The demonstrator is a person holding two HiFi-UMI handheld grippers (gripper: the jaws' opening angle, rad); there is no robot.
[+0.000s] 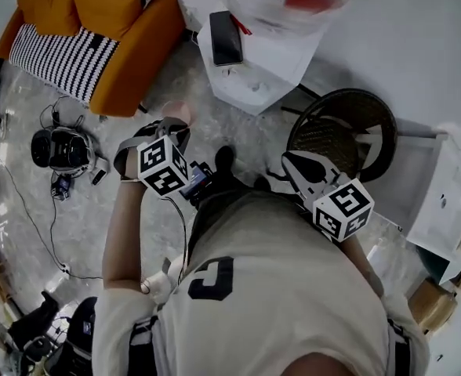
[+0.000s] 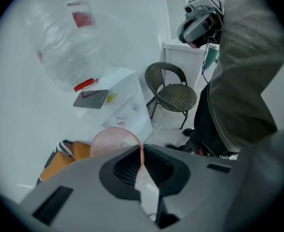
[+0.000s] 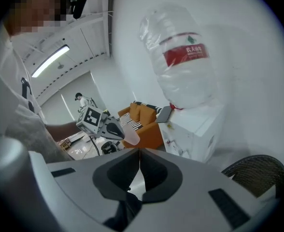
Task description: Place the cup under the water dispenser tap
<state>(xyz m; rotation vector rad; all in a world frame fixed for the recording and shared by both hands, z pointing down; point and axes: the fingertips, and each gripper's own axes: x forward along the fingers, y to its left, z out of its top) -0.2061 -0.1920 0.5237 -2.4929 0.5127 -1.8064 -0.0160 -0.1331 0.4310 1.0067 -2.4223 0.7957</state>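
A translucent pink cup (image 2: 114,140) is pinched by its rim in my left gripper (image 2: 142,151), whose jaws are shut on it. From the head view the cup (image 1: 176,111) sticks out beyond the left gripper (image 1: 170,130), over the floor in front of the white water dispenser (image 1: 254,65). The dispenser carries a large clear bottle (image 3: 183,57) with a red label. My right gripper (image 3: 139,153) is shut with nothing in it and shows at the right (image 1: 295,165), above a chair. In the right gripper view the cup (image 3: 131,137) hangs left of the dispenser (image 3: 195,129).
A dark phone (image 1: 226,37) lies on the dispenser's top. A round wicker chair (image 1: 348,131) stands right of the dispenser. An orange sofa (image 1: 97,30) with a striped cover is at the upper left. Cables and a headset (image 1: 62,151) lie on the floor at the left.
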